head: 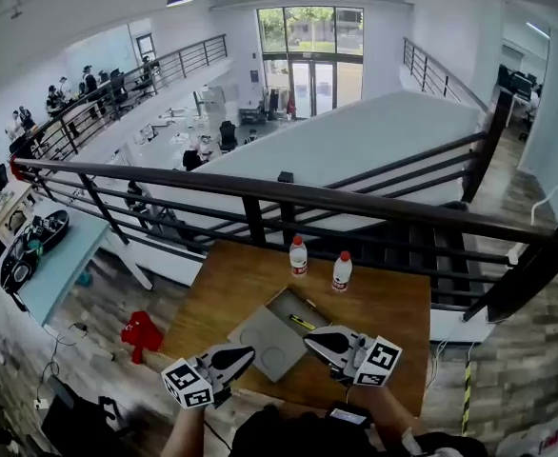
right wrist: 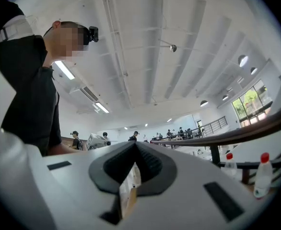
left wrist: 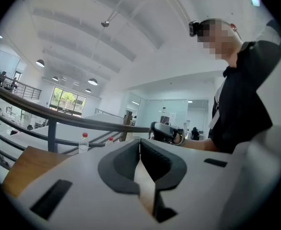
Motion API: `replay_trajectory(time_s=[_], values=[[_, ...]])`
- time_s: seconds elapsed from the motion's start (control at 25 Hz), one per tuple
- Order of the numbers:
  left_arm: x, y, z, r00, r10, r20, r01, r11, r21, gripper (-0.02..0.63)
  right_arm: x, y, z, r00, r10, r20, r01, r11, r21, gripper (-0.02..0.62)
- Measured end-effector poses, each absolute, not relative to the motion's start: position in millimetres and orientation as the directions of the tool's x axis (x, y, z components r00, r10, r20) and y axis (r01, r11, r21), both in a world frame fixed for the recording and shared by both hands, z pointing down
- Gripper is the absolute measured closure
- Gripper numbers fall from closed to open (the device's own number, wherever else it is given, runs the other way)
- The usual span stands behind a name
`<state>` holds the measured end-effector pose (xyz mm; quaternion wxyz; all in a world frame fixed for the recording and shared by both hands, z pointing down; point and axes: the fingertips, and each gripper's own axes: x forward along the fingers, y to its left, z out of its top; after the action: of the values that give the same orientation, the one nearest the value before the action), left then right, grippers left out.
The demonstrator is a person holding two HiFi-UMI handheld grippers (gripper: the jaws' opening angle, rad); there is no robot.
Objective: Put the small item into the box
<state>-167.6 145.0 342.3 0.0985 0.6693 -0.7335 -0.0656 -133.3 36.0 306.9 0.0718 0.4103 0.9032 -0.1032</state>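
Observation:
An open cardboard box [head: 285,304] lies on the wooden table [head: 384,307], its flat grey lid [head: 263,346] folded out toward me. A small yellow-and-black item [head: 302,322] lies inside the box near its right wall. My left gripper [head: 239,354] hovers over the lid's near left corner, jaws shut and empty. My right gripper [head: 314,335] hangs just right of the box, near the item, also shut with nothing in it. In the left gripper view its jaws [left wrist: 139,142] meet tip to tip; the right gripper's jaws [right wrist: 134,145] do the same in the right gripper view.
Two white bottles with red caps [head: 298,255] [head: 342,271] stand at the table's far edge, in front of a dark railing [head: 288,196] over a drop to a lower floor. A red object [head: 142,334] lies on the floor at left.

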Motion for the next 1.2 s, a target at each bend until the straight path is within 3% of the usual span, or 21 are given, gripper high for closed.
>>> replay_trajectory(time_s=[0.32,0.6,0.96,1.2], values=[[-134,198,325,-0.189,-0.973,-0.133,-0.942,0.141,0.306,0.588,-97,48,298,-0.651,0.728,-0.215,0.757,0.644,-0.110,0.584],[-73,238,313,-0.156,-0.967,-0.200,-0.942,0.084,0.326,0.588,-24,84,290,-0.670,0.718,-0.186,0.740,0.666,-0.094,0.584],[36,275,336,-0.090,-0.978,-0.187,-0.934,0.017,0.357,0.588,79,146,316,-0.675,0.728,-0.121,0.737,0.658,-0.152,0.584],[83,276,346,-0.044,-0.987,-0.156,-0.936,-0.014,0.352,0.589,110,164,319,-0.663,0.742,-0.102,0.747,0.645,-0.162,0.584]])
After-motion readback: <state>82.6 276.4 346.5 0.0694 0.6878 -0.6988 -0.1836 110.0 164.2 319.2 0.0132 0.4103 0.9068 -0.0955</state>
